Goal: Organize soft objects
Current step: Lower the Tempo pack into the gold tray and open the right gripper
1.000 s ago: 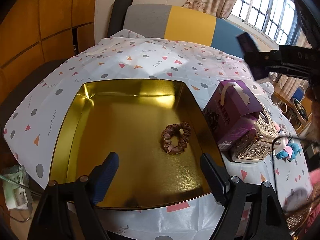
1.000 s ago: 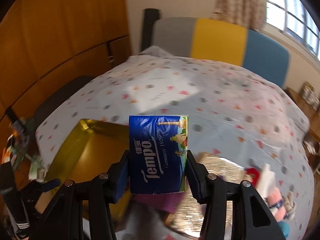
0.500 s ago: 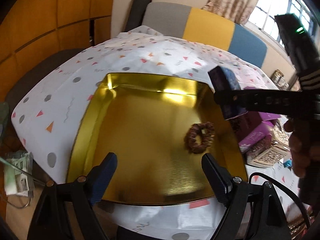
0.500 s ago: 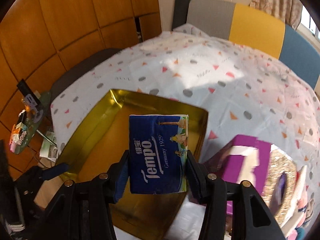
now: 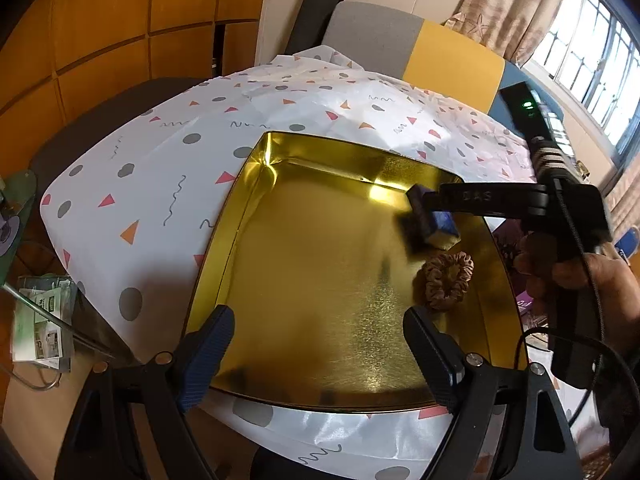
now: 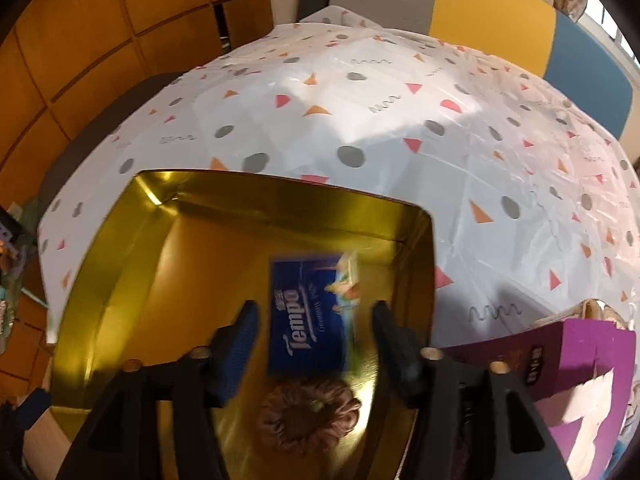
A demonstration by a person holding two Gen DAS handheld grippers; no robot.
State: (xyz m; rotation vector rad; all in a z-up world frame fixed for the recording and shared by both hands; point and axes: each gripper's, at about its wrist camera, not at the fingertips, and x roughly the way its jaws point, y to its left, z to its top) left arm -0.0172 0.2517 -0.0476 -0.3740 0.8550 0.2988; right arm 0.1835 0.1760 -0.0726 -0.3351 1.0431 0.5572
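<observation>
Gold metal fills both views: a shallow tray (image 5: 280,208) lies on a white tablecloth (image 5: 168,168) printed with grey dots and pink and orange triangles. In the right wrist view the right gripper (image 6: 314,326) points down into the tray with its jaws opening; a blue Tempo tissue pack (image 6: 310,312) lies between them, and a gap shows on each side, so the pads no longer press on it. The pack looks to rest on the tray floor near the far right corner, though blur makes the contact hard to confirm. Just below it in that view sits a brown scrunchie (image 6: 308,416), also on the tray floor and close to the pack; whether the two touch I cannot tell. From the left wrist view the same pack (image 5: 438,226) shows under the right gripper's finger, with the scrunchie (image 5: 446,280) just nearer the camera and a hand (image 5: 576,268) around the right gripper's handle. The left gripper (image 5: 320,352) hangs over the near edge of the tray, jaws wide apart with nothing between them. A purple box (image 6: 560,364) stands on the cloth right of the tray.
</observation>
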